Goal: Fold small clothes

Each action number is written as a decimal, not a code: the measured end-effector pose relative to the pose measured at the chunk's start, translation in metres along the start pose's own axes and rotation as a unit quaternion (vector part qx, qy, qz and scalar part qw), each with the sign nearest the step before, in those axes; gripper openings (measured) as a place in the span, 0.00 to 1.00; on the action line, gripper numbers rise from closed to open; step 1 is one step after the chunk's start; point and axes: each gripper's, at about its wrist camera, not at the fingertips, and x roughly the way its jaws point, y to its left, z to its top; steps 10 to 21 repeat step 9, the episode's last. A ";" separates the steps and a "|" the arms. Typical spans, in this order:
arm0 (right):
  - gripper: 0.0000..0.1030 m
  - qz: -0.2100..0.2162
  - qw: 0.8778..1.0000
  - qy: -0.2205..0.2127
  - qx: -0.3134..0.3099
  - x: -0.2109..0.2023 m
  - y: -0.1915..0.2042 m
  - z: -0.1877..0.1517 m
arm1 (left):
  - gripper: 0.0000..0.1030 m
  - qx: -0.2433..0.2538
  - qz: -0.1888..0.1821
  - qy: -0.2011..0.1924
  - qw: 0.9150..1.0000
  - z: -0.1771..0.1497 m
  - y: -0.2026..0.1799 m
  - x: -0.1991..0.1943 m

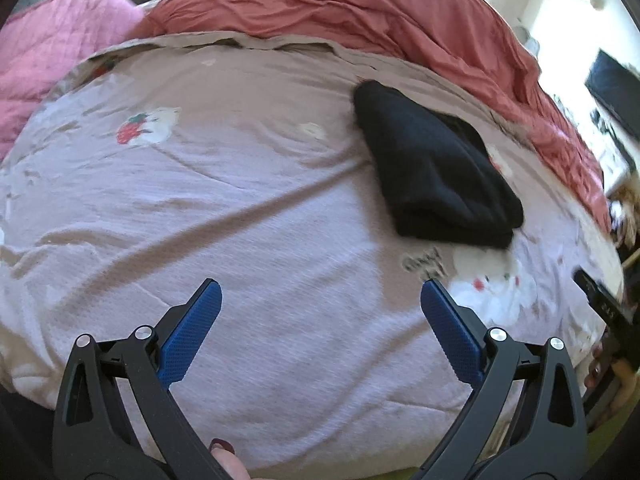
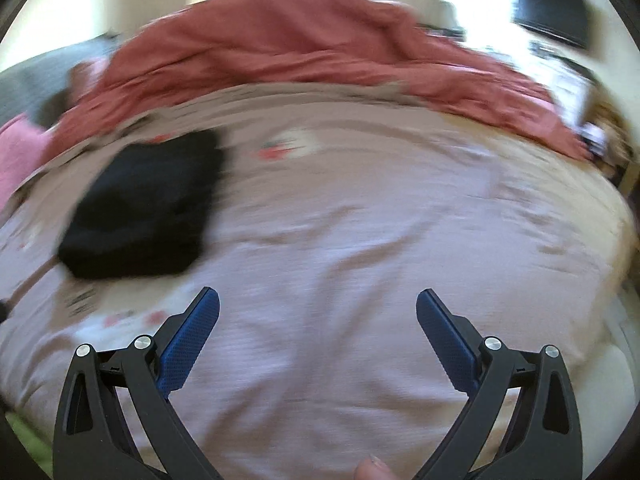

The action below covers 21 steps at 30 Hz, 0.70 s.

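Note:
A black garment (image 1: 434, 168) lies folded into a compact bundle on the pale lilac bedspread (image 1: 240, 220), up and to the right of my left gripper (image 1: 320, 292). That gripper is open, its blue pads wide apart over bare bedspread, holding nothing. In the right wrist view, which is blurred, the same black garment (image 2: 140, 204) sits at the upper left. My right gripper (image 2: 318, 300) is also open and empty, hovering over the bedspread (image 2: 360, 240) to the right of the garment. Part of the other gripper (image 1: 604, 308) shows at the right edge of the left wrist view.
A rumpled red duvet (image 1: 380, 12) is piled along the far side of the bed. A pink quilted blanket (image 1: 52, 52) lies at the far left. A dark screen (image 2: 552, 8) and bright windows stand behind. The bed's edge runs along the right (image 2: 616, 240).

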 end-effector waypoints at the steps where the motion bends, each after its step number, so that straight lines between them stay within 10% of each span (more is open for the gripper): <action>1: 0.95 -0.027 0.999 -0.003 0.020 0.002 -0.020 0.000 | 0.91 -0.015 0.009 -0.001 1.000 0.006 0.014 0.000; 5: 0.95 -0.133 0.983 0.026 0.127 0.009 -0.124 -0.008 | 0.91 -0.073 0.059 -0.003 0.996 0.031 0.081 0.002; 9: 0.95 -0.305 0.928 0.027 0.215 -0.006 -0.245 -0.042 | 0.91 -0.135 0.139 -0.009 0.981 0.056 0.169 0.004; 21: 0.95 -0.305 0.928 0.027 0.215 -0.006 -0.245 -0.042 | 0.91 -0.135 0.139 -0.009 0.981 0.056 0.169 0.004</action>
